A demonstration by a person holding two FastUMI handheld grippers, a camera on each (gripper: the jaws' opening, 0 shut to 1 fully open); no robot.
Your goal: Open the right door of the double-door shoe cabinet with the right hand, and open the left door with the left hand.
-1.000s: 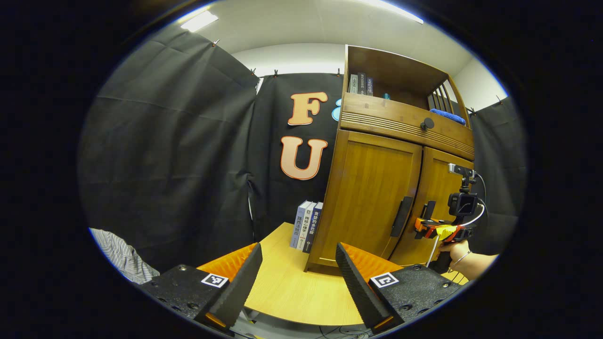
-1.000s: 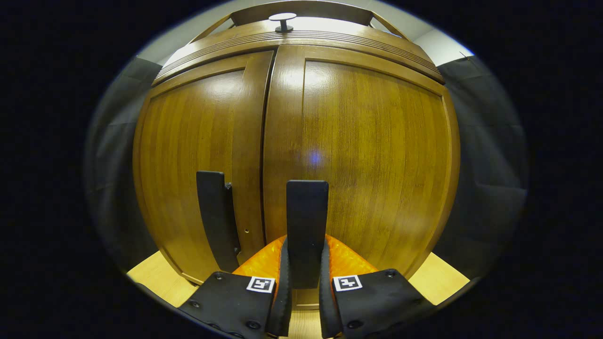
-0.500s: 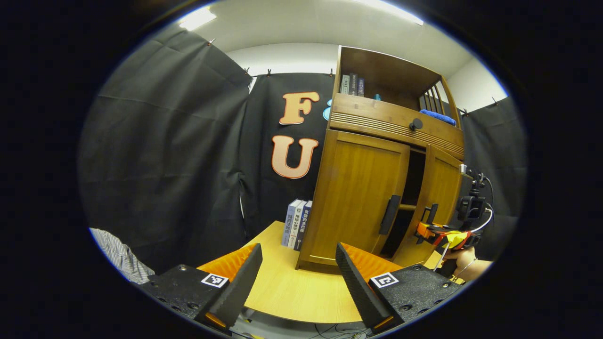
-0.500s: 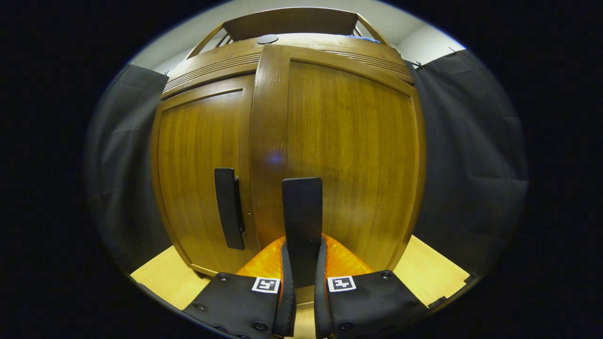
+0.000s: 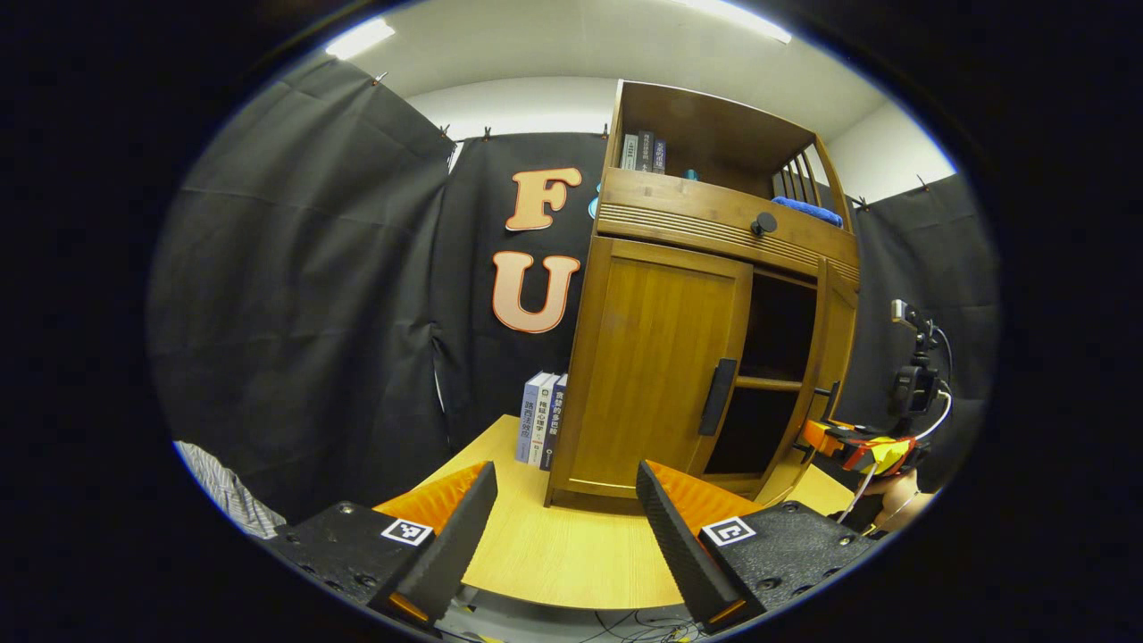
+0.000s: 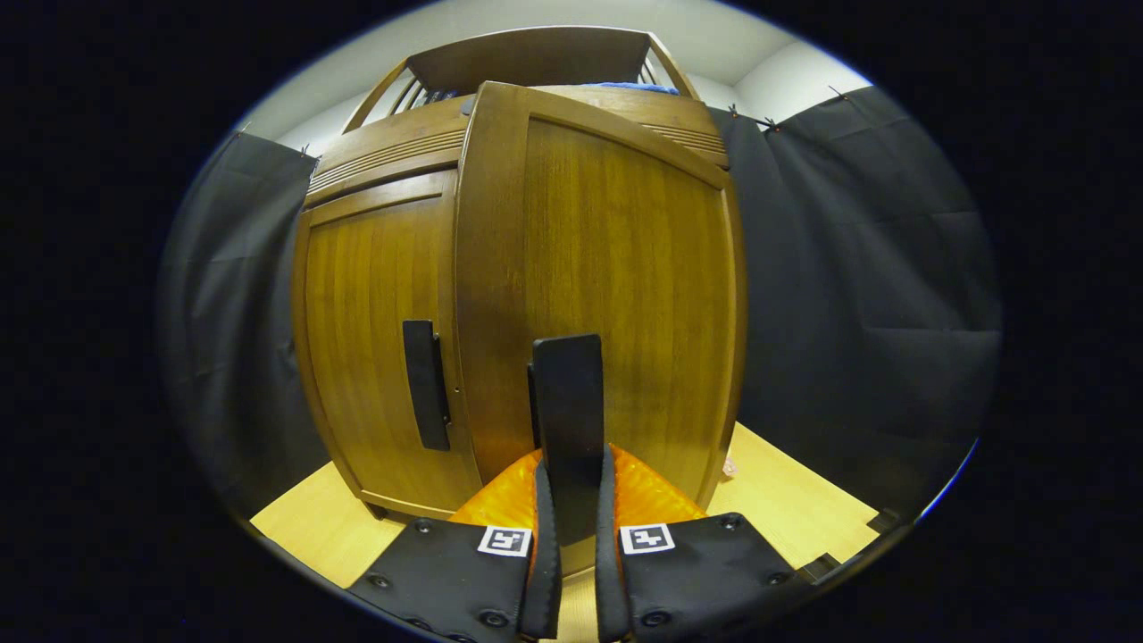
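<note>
In the left gripper view, the tall brown wooden double-door shoe cabinet (image 5: 705,357) stands at the far edge of the pale wooden table (image 5: 571,554), with upright books (image 5: 541,430) just beside its left side. Its left door (image 5: 652,366) is closed, its flat black handle (image 5: 717,409) untouched. The right door (image 5: 830,357) is swung well out, baring a dark interior with a shelf; it was shut a second ago and half open after that. The left gripper (image 5: 563,527) hovers near the table's near edge, its jaws spread and empty.

In the right gripper view, the right gripper (image 6: 573,545) is clenched on the right door's flat black handle (image 6: 568,402), both fingers pressing it. The right door (image 6: 607,286) now stands further in front of the left door (image 6: 375,313) than before.
</note>
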